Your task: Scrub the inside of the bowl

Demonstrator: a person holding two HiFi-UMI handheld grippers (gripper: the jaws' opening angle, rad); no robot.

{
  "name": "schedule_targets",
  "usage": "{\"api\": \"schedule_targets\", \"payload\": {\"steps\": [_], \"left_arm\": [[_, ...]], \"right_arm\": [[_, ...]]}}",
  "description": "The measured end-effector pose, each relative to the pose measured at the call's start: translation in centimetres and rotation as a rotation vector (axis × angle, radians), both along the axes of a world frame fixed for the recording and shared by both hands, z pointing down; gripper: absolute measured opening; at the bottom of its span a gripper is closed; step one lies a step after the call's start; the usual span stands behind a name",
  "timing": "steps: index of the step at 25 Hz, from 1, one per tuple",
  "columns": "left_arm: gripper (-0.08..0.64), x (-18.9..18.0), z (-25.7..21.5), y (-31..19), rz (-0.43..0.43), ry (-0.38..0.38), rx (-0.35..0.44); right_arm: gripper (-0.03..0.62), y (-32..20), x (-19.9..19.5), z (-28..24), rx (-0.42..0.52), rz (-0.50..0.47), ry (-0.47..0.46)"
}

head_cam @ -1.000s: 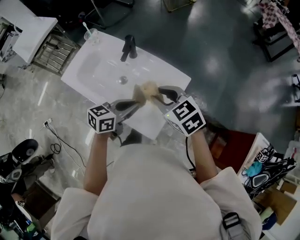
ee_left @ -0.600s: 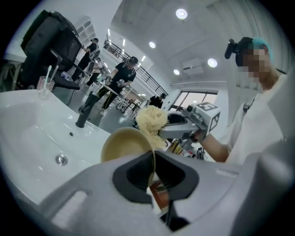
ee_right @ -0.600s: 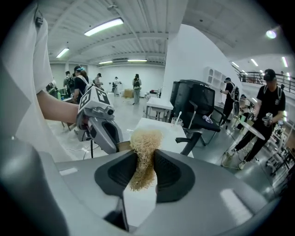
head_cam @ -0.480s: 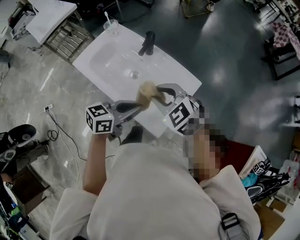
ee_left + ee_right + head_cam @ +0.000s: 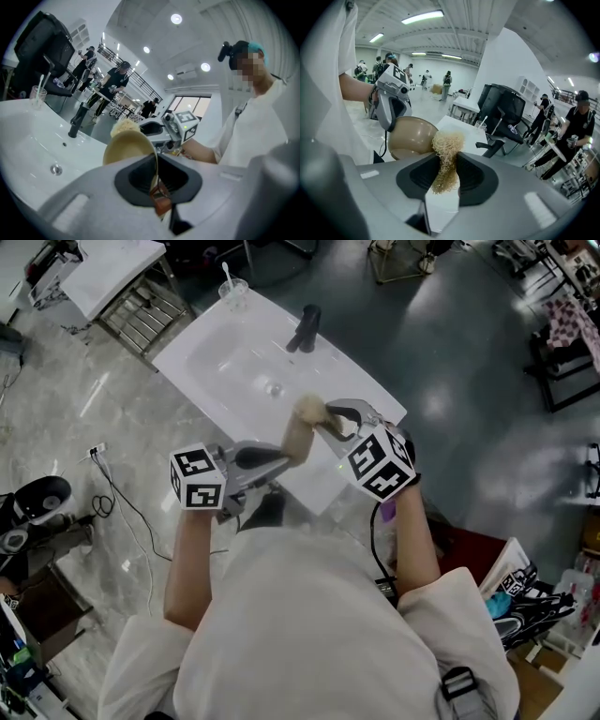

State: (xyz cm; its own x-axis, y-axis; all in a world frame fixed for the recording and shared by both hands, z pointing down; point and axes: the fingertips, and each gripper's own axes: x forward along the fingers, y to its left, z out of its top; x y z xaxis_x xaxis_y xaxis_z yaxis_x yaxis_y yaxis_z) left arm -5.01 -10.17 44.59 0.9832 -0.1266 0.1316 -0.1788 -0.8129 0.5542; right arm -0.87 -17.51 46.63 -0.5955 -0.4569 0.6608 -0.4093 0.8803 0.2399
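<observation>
In the head view both my forearms reach forward to the near edge of the white basin (image 5: 220, 367). My left gripper (image 5: 277, 457) points almost level toward the basin, and my right gripper (image 5: 330, 418) tips down over its near rim. Between them, above that near rim, the tan bowl (image 5: 297, 440) stands on edge (only its thin side shows here). The pale scrubber (image 5: 308, 409) sits at the bowl's upper end. My own shoulders and sleeves cover whatever lies on my side of the basin.

In the left gripper view my jaws are pinched almost together on the bowl's rim. The bowl is raised above the basin and its smooth tan curve blocks the middle of the picture. The scrubber only peeks over the bowl's top edge.

In the right gripper view my jaws stand partly apart, clamped on the fibrous scrubber, and its tuft pokes up out of them. The bowl hangs just beyond, in front of the basin's corner. I cannot tell whether the tuft touches the bowl. The left gripper's body hides the bowl's upper left rim.
</observation>
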Motion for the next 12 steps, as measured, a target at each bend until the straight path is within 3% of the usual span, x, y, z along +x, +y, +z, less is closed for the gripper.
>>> {"api": "schedule_targets", "payload": {"steps": [12], "left_arm": [[0.015, 0.3, -4.0, 0.2, 0.048, 0.084, 0.064]], "right_arm": [[0.118, -0.5, 0.7, 1.3, -0.074, 0.134, -0.063]]}}
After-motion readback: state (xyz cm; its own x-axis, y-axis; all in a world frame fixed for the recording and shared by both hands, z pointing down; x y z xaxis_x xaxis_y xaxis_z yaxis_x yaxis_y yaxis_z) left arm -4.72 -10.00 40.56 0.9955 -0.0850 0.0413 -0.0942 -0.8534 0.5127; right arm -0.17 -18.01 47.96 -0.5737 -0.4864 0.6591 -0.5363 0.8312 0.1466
